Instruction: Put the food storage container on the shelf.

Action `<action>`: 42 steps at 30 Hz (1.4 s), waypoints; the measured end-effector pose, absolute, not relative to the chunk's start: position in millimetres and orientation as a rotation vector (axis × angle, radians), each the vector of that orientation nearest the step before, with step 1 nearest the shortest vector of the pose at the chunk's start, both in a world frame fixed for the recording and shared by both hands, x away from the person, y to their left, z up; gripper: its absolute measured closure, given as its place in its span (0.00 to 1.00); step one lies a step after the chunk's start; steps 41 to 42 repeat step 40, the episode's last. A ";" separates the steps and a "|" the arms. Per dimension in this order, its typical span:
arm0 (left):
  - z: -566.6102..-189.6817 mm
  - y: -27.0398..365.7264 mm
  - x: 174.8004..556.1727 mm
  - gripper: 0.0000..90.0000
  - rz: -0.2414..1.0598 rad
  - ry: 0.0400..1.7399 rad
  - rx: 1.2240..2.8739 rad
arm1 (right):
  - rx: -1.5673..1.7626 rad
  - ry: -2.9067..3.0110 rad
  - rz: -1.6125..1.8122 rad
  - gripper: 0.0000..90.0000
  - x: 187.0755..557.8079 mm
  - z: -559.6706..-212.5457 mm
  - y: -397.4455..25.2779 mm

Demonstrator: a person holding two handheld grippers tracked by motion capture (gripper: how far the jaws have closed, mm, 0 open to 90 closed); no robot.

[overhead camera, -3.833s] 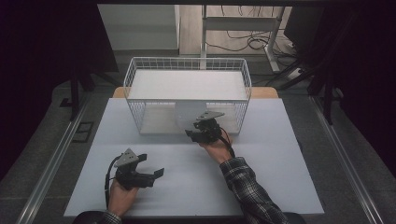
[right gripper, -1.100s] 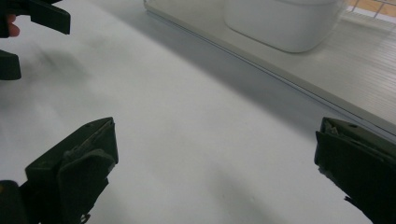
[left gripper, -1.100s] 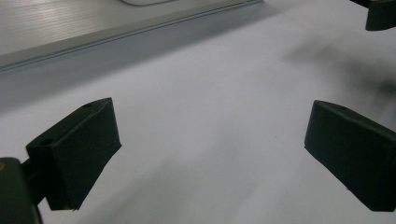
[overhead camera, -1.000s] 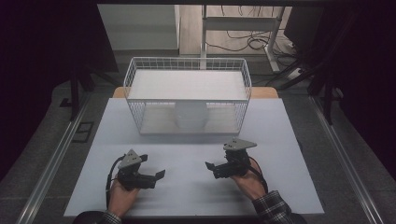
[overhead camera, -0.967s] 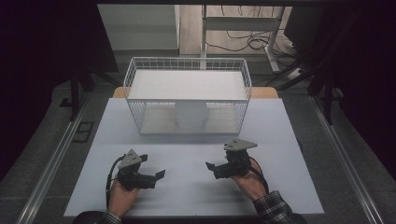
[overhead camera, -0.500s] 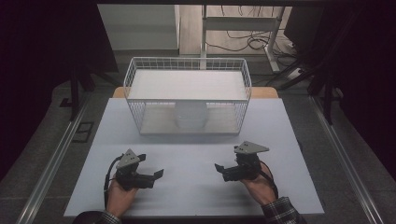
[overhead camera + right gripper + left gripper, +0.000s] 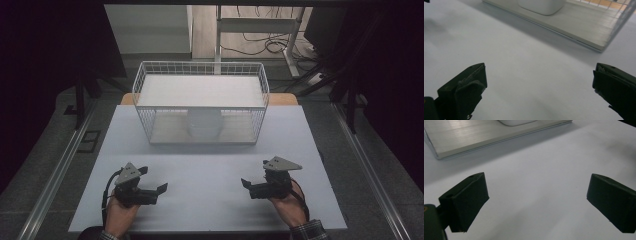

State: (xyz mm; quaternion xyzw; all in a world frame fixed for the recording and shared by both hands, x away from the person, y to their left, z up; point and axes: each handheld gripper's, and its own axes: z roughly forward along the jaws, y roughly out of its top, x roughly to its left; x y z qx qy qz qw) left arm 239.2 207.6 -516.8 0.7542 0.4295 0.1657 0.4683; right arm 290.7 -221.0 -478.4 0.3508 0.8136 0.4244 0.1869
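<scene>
The big white worktop (image 7: 210, 165) takes up most of the high view, and its near part is bare. At the far side of it stands a white wire basket (image 7: 150, 100) with a flat white lid or board across the top. Inside the basket, on its floor, sits a white bowl-like pot (image 7: 204, 124), right in the middle (you can see it through the wire front).

The left gripper (image 7: 161, 188) is held low over the near left part of the worktop, in a hand (image 7: 119, 215) that comes in from the bottom edge. Its two black jaws stand wide apart with nothing between them. In the left gripper view the left gripper (image 7: 536, 202) looks over plain white worktop, and the basket floor and the bottom of the pot (image 7: 516, 122) show at the top edge.

The right gripper (image 7: 246, 183) is held over the near right part, well apart from the left one. Its jaws are wide apart too, and they hold nothing. A checked sleeve (image 7: 307, 231) shows at the wrist. In the right gripper view the right gripper (image 7: 539, 85) faces the basket (image 7: 624, 15) at a slant, with the pot (image 7: 541, 5) well ahead of it.
</scene>
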 end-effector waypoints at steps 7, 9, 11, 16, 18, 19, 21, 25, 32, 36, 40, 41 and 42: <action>-514.2 214.7 227.1 0.03 0.471 1.067 1.878 | 1.030 2.253 1.163 0.00 281.2 -479.3 -236.1; -514.0 217.2 223.5 0.03 0.490 1.072 1.886 | 1.047 2.243 1.162 0.00 277.8 -479.4 -241.0; -514.2 220.4 220.2 0.03 0.495 1.081 1.886 | 1.062 2.236 1.161 0.00 274.9 -479.8 -244.7; -515.7 228.4 213.5 0.03 0.489 1.105 1.873 | 1.096 2.225 1.150 0.00 266.5 -483.2 -254.2; -517.0 230.1 211.6 0.03 0.477 1.114 1.866 | 1.109 2.222 1.146 0.00 263.2 -484.9 -257.7; -517.7 230.8 210.8 0.03 0.469 1.118 1.866 | 1.115 2.220 1.144 0.00 261.6 -485.8 -259.4; -519.1 231.5 209.5 0.03 0.461 1.124 1.872 | 1.127 2.220 1.139 0.00 258.6 -487.8 -262.7; -521.1 231.8 207.6 0.02 0.454 1.137 1.886 | 1.158 2.221 1.121 0.00 254.0 -493.1 -268.8; -525.7 233.4 205.5 0.01 0.436 1.181 1.912 | 1.183 2.266 1.050 0.00 249.8 -502.4 -270.1; -525.8 234.0 205.7 0.01 0.435 1.193 1.906 | 1.180 2.281 1.034 0.00 250.3 -503.2 -269.0; -525.9 232.7 206.2 0.01 0.438 1.194 1.914 | 1.177 2.293 1.013 0.00 251.1 -504.1 -267.4; -525.9 232.7 206.2 0.01 0.438 1.194 1.914 | 1.177 2.293 1.013 0.00 251.1 -504.1 -267.4; -525.9 232.7 206.2 0.01 0.438 1.194 1.914 | 1.177 2.293 1.013 0.00 251.1 -504.1 -267.4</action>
